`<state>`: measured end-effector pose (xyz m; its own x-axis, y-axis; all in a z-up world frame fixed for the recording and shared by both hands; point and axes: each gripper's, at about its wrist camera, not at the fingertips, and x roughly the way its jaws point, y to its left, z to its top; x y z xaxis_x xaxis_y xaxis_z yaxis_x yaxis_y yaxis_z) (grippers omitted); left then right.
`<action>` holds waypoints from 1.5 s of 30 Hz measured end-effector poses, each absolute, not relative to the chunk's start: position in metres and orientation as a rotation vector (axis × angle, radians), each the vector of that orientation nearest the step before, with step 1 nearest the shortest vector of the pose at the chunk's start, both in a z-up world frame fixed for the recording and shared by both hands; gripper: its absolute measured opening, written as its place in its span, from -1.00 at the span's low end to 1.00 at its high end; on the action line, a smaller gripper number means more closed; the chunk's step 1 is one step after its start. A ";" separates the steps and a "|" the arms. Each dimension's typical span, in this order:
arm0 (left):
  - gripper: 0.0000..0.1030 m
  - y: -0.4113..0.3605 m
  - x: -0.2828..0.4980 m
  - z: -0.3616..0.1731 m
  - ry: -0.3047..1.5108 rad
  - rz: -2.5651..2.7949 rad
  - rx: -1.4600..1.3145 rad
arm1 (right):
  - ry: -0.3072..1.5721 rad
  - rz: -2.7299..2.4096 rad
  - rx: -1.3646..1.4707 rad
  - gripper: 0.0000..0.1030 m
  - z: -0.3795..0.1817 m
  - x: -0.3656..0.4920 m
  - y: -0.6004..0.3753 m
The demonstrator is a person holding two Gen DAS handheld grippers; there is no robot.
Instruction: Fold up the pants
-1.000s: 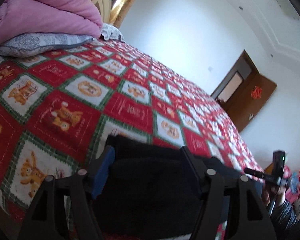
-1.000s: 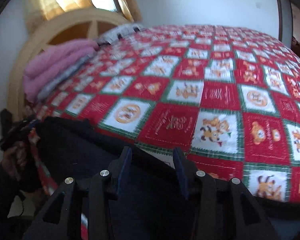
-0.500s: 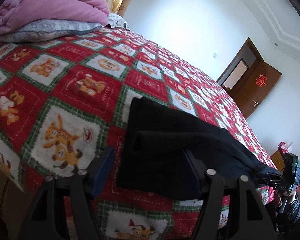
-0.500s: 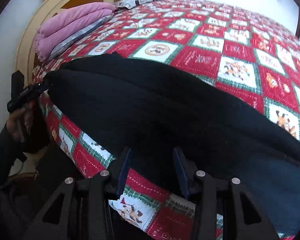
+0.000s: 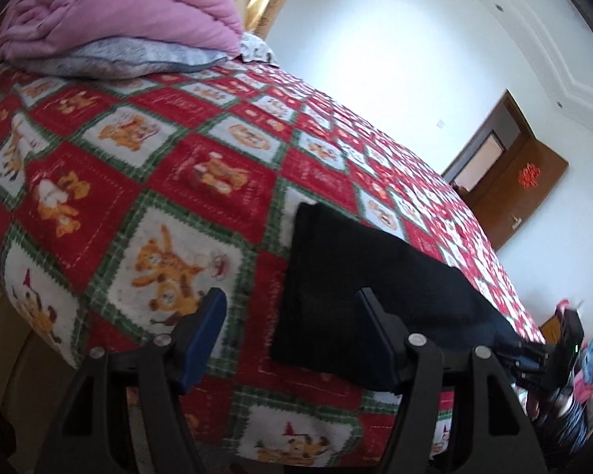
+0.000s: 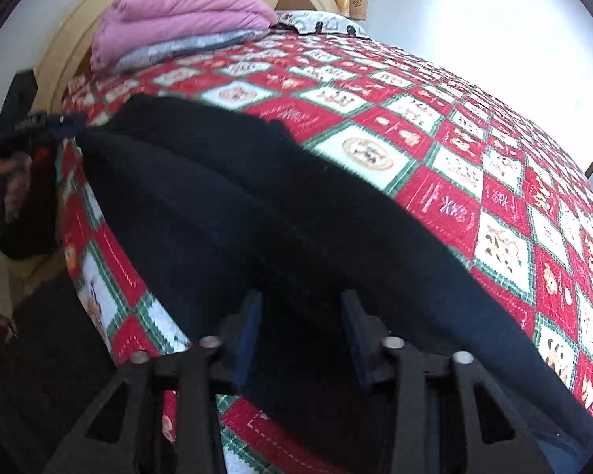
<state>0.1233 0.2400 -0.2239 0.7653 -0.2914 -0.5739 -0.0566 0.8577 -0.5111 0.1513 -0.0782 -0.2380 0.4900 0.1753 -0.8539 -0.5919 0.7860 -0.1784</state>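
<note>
While the black pants (image 5: 359, 284) lie flat on the red checked bedspread (image 5: 146, 181) near the bed's near edge, their long axis runs left to right between the two grippers. At the left end, the left gripper (image 5: 292, 316) has its jaws spread wide and grips nothing; the pants' left edge sits just right of its centre, partly behind its right finger, gripper low and level at the bed edge. At the right end, the right gripper (image 6: 300, 324) hovers over the pants (image 6: 296, 237), jaws apart, cloth beneath them; whether it touches is unclear. Both ends look equally close to a gripper. Likely next: each takes an end to fold across. Far left, a pink quilt (image 5: 114, 12) rests on a grey pillow (image 5: 110, 59).
</note>
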 end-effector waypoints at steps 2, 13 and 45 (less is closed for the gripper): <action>0.35 0.245 0.123 -0.226 0.691 -0.124 -0.549 | 0.942 0.500 -0.505 -0.74 -0.236 0.142 -0.077; 0.35 0.240 0.120 -0.218 0.671 -0.117 -0.512 | 0.968 0.540 -0.669 -0.77 -0.256 0.098 -0.059; 0.45 0.068 0.171 -0.199 0.693 -0.231 -0.112 | 0.754 -0.389 0.158 -0.75 -0.099 0.056 -0.494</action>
<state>0.1707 0.0677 -0.1991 0.7451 -0.2478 -0.6192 0.1738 0.9685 -0.1784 0.0556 -0.4945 -0.0992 0.6620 -0.2866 -0.6925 0.3984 0.9172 0.0012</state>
